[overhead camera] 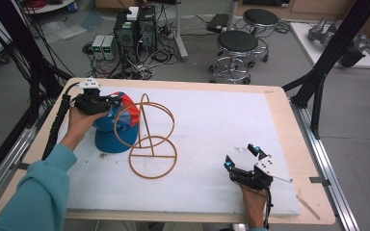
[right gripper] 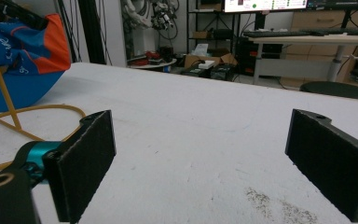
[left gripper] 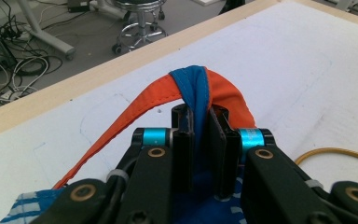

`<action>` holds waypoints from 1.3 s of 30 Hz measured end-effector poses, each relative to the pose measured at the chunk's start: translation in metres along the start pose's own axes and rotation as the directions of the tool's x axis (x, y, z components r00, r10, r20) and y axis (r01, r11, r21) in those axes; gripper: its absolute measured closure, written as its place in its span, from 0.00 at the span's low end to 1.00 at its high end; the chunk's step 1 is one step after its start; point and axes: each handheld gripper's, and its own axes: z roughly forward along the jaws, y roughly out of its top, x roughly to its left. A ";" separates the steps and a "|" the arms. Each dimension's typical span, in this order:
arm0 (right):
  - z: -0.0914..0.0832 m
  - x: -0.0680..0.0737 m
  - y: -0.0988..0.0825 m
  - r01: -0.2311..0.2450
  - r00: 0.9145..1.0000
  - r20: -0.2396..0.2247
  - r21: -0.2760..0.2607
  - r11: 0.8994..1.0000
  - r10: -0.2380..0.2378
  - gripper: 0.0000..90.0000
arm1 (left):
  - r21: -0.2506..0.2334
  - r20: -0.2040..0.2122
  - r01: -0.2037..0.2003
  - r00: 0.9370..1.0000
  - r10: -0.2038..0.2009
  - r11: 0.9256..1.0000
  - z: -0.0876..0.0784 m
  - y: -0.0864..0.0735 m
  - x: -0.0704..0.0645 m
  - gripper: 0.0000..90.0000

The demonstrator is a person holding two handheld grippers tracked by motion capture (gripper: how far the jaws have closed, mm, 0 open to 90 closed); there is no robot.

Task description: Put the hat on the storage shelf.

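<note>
Cap fabric pinched between left tongs, seen close up.

Left gripper: black body, two flat black jaws, a teal band at each jaw root, brass-ringed screw holes along the linkage arms; black cable trailing toward 7 o'clock in the high view, white block on top. Right gripper: black foam-faced pads, teal fittings, grey three-cornered plate on top, thin black cable. Person: teal long sleeve on the left arm.

Even, bright indoor light, soft faint shadows, mild glare on the white table, sharp focus
</note>
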 end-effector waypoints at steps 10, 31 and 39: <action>0.000 0.000 0.000 0.002 1.000 -0.002 0.000 1.000 -0.002 0.08 | -0.042 -0.112 0.032 0.993 -0.036 0.999 -0.007 -0.001 0.001 0.40; 0.000 0.000 0.000 0.018 1.000 0.002 -0.005 1.000 -0.018 0.08 | -0.015 -0.131 -0.037 0.991 0.035 0.999 -0.015 -0.021 0.001 0.16; 0.000 0.000 0.000 0.013 1.000 0.003 -0.002 1.000 -0.013 0.08 | 0.017 -0.135 -0.028 0.990 0.030 0.999 -0.011 -0.029 -0.011 0.16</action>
